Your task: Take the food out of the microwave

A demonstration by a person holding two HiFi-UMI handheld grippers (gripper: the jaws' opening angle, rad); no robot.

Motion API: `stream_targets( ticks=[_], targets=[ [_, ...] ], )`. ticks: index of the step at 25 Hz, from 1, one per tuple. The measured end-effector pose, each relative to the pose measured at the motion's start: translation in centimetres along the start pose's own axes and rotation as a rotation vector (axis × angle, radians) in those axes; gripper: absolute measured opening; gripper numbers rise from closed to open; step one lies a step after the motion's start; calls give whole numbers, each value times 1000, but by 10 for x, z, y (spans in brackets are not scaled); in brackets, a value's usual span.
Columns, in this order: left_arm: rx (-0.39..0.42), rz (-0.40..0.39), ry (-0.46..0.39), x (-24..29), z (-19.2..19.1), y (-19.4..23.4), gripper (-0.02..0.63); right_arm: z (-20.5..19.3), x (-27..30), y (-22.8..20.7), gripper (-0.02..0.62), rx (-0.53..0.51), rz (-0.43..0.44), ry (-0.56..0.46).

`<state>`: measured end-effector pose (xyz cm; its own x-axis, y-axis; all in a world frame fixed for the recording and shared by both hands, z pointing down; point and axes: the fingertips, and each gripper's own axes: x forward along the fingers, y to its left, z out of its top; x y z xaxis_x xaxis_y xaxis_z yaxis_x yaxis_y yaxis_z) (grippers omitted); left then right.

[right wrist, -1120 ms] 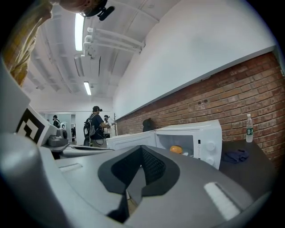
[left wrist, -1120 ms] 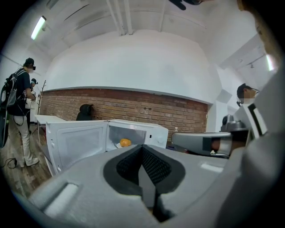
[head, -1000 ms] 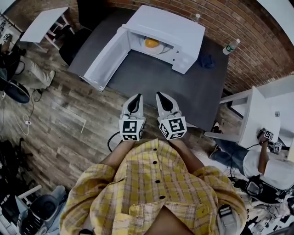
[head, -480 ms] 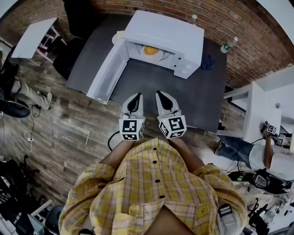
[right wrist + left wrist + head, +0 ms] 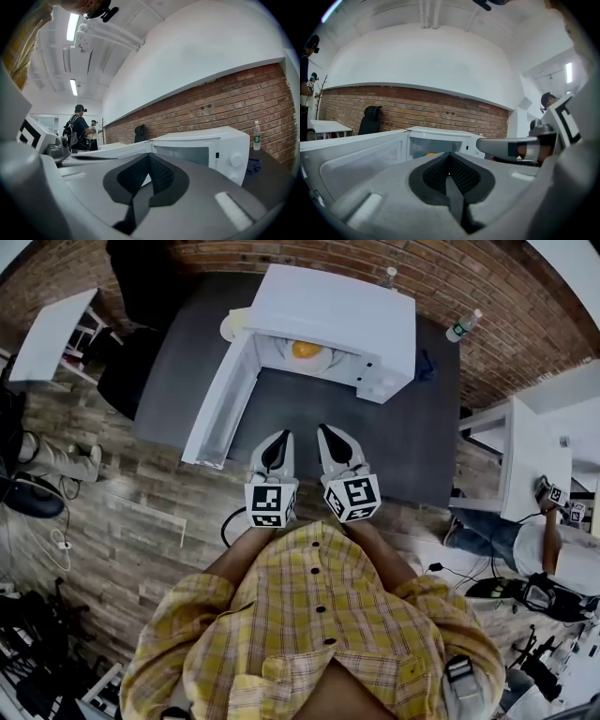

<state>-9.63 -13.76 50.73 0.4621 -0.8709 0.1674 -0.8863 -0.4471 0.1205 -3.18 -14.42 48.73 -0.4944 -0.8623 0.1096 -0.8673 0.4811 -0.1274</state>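
A white microwave (image 5: 342,310) stands on the dark grey table (image 5: 412,437) with its door (image 5: 220,399) swung open to the left. Inside it, orange-yellow food (image 5: 305,350) lies on a white plate. My left gripper (image 5: 278,439) and right gripper (image 5: 328,434) are side by side over the table's near edge, short of the microwave, both shut and empty. The left gripper view looks past its shut jaws (image 5: 450,154) into the open microwave (image 5: 440,138). In the right gripper view, the shut jaws (image 5: 150,157) point at the microwave's front (image 5: 206,150).
Two water bottles (image 5: 461,327) (image 5: 389,276) and a blue cloth (image 5: 424,365) sit near the brick wall. A black chair (image 5: 131,371) and a white table (image 5: 42,334) are at the left, another white table (image 5: 525,456) at the right, with a seated person (image 5: 548,545) beside it.
In the head view the table and microwave have swung and shifted slightly left as the person moved toward them. Both grippers stayed side by side and shut.
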Motion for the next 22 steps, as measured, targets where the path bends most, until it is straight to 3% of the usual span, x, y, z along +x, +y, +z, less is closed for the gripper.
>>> stream_targets(
  ticks=[9, 22],
  targets=[
    [-18, -25, 17, 10, -7, 5, -2, -3, 9, -4, 3, 9, -32, 16],
    [-10, 15, 24, 27, -3, 6, -2, 2, 25, -19, 3, 29, 6, 12]
  ],
)
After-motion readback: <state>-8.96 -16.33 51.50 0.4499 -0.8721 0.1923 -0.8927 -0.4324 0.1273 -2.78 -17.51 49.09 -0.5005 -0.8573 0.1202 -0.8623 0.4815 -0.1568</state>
